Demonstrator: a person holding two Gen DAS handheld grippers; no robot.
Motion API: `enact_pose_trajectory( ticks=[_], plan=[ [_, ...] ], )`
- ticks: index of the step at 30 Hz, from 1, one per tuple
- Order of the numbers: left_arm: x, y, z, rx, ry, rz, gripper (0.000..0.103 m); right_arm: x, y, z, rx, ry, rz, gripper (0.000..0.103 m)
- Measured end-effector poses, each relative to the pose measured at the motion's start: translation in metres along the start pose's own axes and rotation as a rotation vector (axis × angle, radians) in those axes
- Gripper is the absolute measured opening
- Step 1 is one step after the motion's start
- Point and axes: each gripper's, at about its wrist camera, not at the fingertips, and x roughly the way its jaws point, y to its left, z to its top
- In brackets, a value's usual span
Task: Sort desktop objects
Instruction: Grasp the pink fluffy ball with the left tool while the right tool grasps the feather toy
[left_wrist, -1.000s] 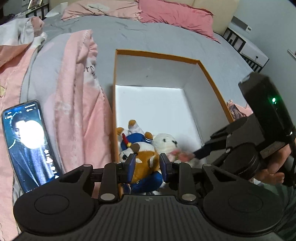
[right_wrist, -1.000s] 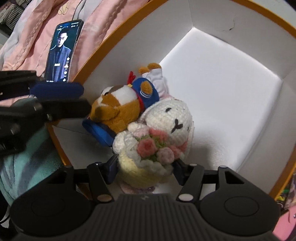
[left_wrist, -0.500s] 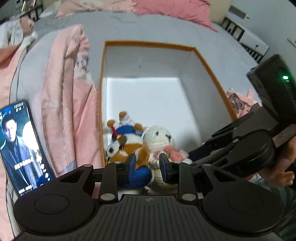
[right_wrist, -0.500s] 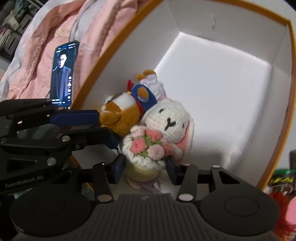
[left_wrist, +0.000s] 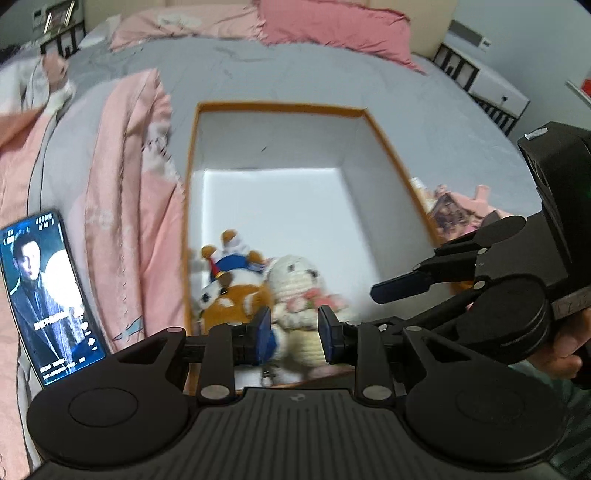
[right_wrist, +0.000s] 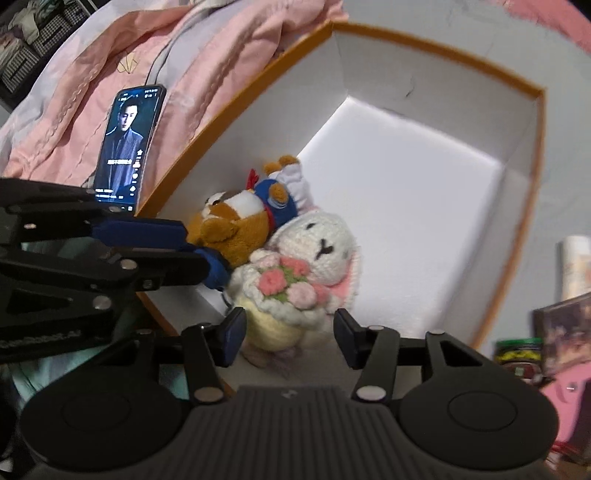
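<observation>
Grey bed (left_wrist: 332, 81) (pink pillows (left_wrist: 332, 26))

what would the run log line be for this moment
stage: toys placed | white crocheted bunny and brown plush dog: inside orange-rimmed white box | left tool: open, empty | right tool: open, clear of bunny

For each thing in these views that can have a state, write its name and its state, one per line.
Box: open, no lid on.
Phone: screen lit, lying on the pink quilt.
Crochet bunny: in the box, not gripped.
Brown plush: in the box, lying down.
Left gripper: open, empty.
Right gripper: open, empty.
</observation>
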Motion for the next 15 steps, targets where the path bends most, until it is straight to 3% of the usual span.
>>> enact_pose_trajectory(
  ticks=[9, 15],
  plan=[
    [-0.031, -0.053, 0.001, 0.080, -0.132, -0.119, 0.031, -0.077, -0.018, -0.058, 0.034, -0.284, -0.116, 0.051],
    [-0.023, -0.095, 0.003, 0.161, -0.117, -0.187, 0.031, -0.120, -0.055, -0.112, 0.198, -0.359, -0.256, 0.050]
  ],
)
